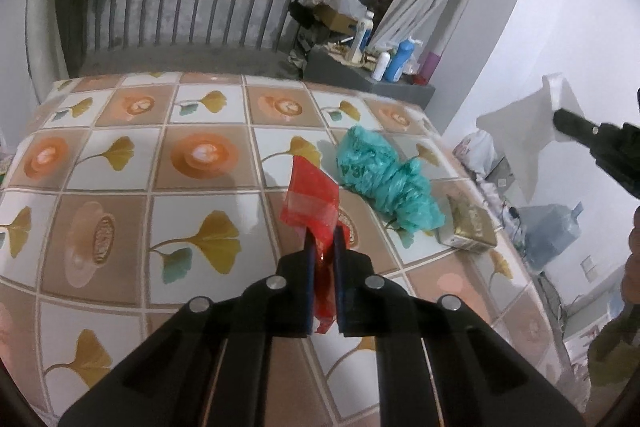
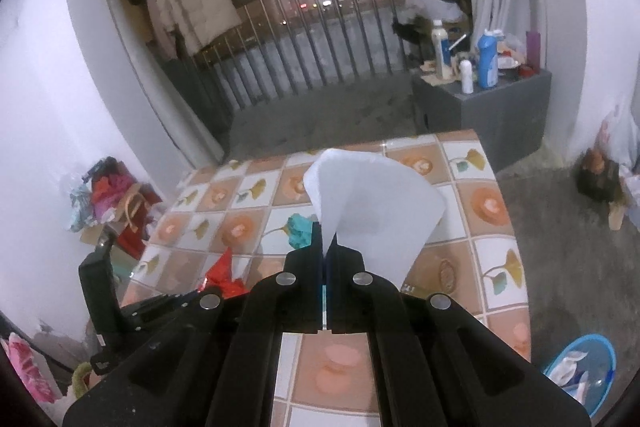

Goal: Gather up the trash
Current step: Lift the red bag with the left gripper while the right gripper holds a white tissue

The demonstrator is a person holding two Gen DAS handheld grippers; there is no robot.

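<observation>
Red plastic, a thin crumpled wrapper [image 1: 311, 205], is pinched between the left gripper [image 1: 323, 243] fingers [image 1: 309, 247], which are closed narrow on it; its free end stands up above the fingertips and a shred hangs below them. White paper [image 2: 372, 203] is clamped in the right gripper [image 2: 326, 247], whose fingers [image 2: 316, 243] meet with almost no gap; the sheet fans up and to the right, clear of the table [image 2: 492, 267].

Just past the red wrapper, a crumpled teal bag [image 1: 384, 183] lies on the table toward its right edge. Beside it, nearer that edge, sits a small gold box [image 1: 472, 227], perhaps a cigarette pack, though the print is too blurred to read. The tablecloth [image 1: 120, 163] shows ginkgo leaves and coffee cups in tiled squares.

Off the table's right side, on the floor, a blue basin [image 2: 580, 367] holds white scraps. Beyond the far edge a grey cabinet [image 2: 492, 107] carries bottles [image 2: 488, 59], near a metal railing [image 1: 192, 3]. From the left wrist view the right gripper [image 1: 560, 117] appears at the right with its paper [image 1: 524, 131].
</observation>
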